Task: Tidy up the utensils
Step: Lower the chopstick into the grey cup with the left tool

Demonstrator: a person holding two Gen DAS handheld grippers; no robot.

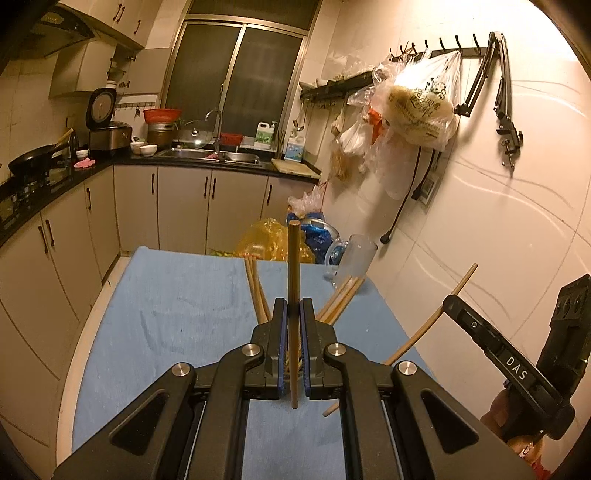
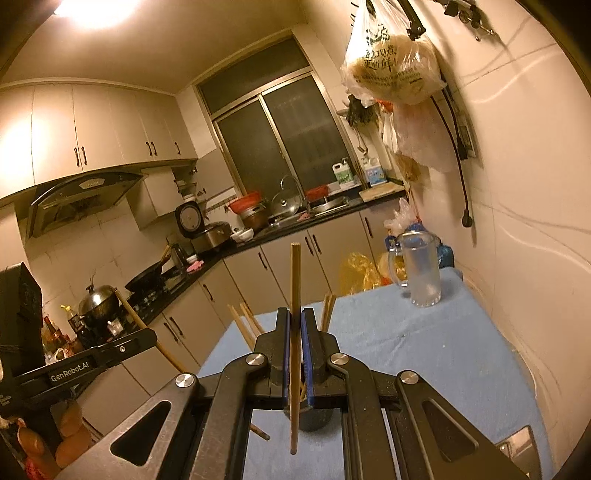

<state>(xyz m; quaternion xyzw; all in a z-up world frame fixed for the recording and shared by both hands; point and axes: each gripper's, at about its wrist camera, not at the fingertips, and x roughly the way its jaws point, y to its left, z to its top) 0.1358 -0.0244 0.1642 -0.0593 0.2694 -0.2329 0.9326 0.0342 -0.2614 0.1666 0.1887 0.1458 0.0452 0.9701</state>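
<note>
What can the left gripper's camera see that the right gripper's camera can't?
Only the left wrist view shows the row of black wall hooks and the right gripper pinching a chopstick.

Only the right wrist view shows the ceiling light, the shiny steel pot, a dark cup beneath the jaws, and the left gripper.

Both show a chopstick clamped upright in their own shut jaws, the blue table cloth, the glass mug, the sink and the hanging plastic bag.

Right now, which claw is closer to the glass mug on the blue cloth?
Right. The glass mug stands at the far wall-side corner; the right claw is on that side, while the left claw is on the side away from the wall.
</note>
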